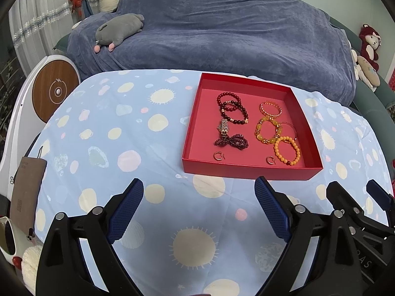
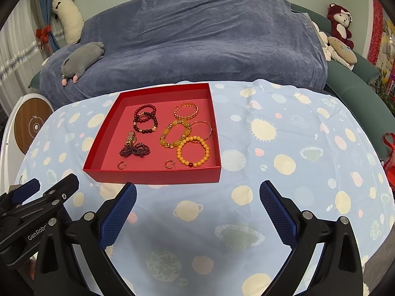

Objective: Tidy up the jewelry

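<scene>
A shallow red box (image 1: 249, 171) (image 2: 153, 177) sits on the patterned blue tablecloth. Inside, dark red bead bracelets (image 1: 232, 107) (image 2: 145, 119), a gold watch (image 1: 224, 128) (image 2: 130, 139) and a dark beaded strand (image 1: 232, 143) (image 2: 135, 150) lie on the left. Gold and yellow bracelets (image 1: 270, 108) (image 2: 186, 111) and an orange bead bracelet (image 1: 287, 150) (image 2: 193, 151) lie on the right. Two small hoop earrings (image 1: 218, 156) (image 2: 170, 164) lie near the front wall. My left gripper (image 1: 198, 187) and right gripper (image 2: 197, 190) are open and empty, just short of the box front.
A sofa under a blue-grey throw (image 1: 222, 32) stands behind the table, with a grey plush (image 1: 118, 30) on it. A white device with a wooden disc (image 1: 53, 91) is at the left. The right gripper shows at the left wrist view's right edge (image 1: 355, 197).
</scene>
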The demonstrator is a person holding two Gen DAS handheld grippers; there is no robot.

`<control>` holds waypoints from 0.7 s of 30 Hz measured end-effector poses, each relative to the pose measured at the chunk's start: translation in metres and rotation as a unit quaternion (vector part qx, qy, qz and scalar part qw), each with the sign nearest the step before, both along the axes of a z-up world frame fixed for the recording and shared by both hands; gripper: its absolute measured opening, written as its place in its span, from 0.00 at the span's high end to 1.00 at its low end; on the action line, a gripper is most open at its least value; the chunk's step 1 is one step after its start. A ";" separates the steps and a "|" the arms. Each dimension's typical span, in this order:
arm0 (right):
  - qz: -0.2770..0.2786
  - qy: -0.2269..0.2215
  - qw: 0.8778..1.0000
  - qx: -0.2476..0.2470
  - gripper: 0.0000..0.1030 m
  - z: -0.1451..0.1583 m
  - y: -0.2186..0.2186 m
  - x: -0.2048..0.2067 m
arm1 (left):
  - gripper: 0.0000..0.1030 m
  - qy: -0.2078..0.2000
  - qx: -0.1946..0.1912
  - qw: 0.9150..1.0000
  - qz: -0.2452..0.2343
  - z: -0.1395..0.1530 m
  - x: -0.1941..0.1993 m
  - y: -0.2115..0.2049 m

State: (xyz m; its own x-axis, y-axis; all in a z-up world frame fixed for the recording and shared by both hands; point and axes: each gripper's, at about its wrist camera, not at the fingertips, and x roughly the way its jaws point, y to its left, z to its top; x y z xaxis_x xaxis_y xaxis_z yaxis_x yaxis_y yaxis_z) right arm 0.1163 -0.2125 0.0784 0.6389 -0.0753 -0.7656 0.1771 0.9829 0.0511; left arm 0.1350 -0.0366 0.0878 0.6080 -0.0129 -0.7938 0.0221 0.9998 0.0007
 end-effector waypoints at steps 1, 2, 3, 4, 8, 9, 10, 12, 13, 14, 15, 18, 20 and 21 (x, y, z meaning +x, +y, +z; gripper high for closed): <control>0.001 0.000 1.000 0.000 0.07 0.000 0.000 0.000 | 0.15 -0.001 0.002 1.000 0.001 0.000 0.000 0.000; 0.001 0.000 1.000 -0.001 0.07 0.000 0.001 0.000 | 0.15 -0.001 0.004 1.000 0.004 -0.001 0.000 0.000; 0.002 0.000 1.000 -0.001 0.07 0.000 0.002 0.000 | 0.15 -0.001 0.005 1.000 0.005 -0.001 0.000 0.000; 0.002 -0.001 1.000 -0.001 0.07 0.000 0.002 0.000 | 0.15 -0.001 0.006 1.000 0.006 -0.001 0.000 0.000; 0.003 -0.001 1.000 -0.001 0.07 0.000 0.002 0.000 | 0.16 0.000 0.013 1.000 0.010 -0.002 0.001 0.001; 0.003 -0.002 1.000 -0.001 0.07 0.000 0.002 0.001 | 0.16 -0.001 0.013 1.000 0.011 -0.002 0.001 0.001; 0.003 -0.002 1.000 -0.001 0.07 0.000 0.002 0.001 | 0.16 -0.001 0.014 1.000 0.011 -0.002 0.001 0.001; 0.004 -0.001 1.000 -0.001 0.07 0.000 0.004 0.001 | 0.16 -0.001 0.013 1.000 0.010 -0.002 0.000 0.001; 0.004 -0.002 1.000 -0.001 0.07 0.000 0.004 0.001 | 0.16 -0.001 0.013 1.000 0.010 -0.002 0.000 0.001; 0.004 -0.002 1.000 -0.002 0.07 0.000 0.004 0.001 | 0.16 -0.001 0.013 1.000 0.010 -0.002 0.001 0.001; 0.004 -0.002 1.000 -0.002 0.07 0.000 0.004 0.001 | 0.16 -0.001 0.013 1.000 0.010 -0.002 0.000 0.001; 0.004 -0.002 1.000 -0.002 0.07 0.001 0.005 0.001 | 0.16 -0.002 0.014 1.000 0.009 -0.001 0.001 0.001; 0.004 -0.002 1.000 -0.002 0.07 0.001 0.005 0.001 | 0.16 -0.002 0.014 1.000 0.009 -0.001 0.001 0.002; 0.004 -0.003 1.000 -0.002 0.07 0.001 0.005 0.001 | 0.17 -0.001 0.014 1.000 0.009 -0.001 0.001 0.002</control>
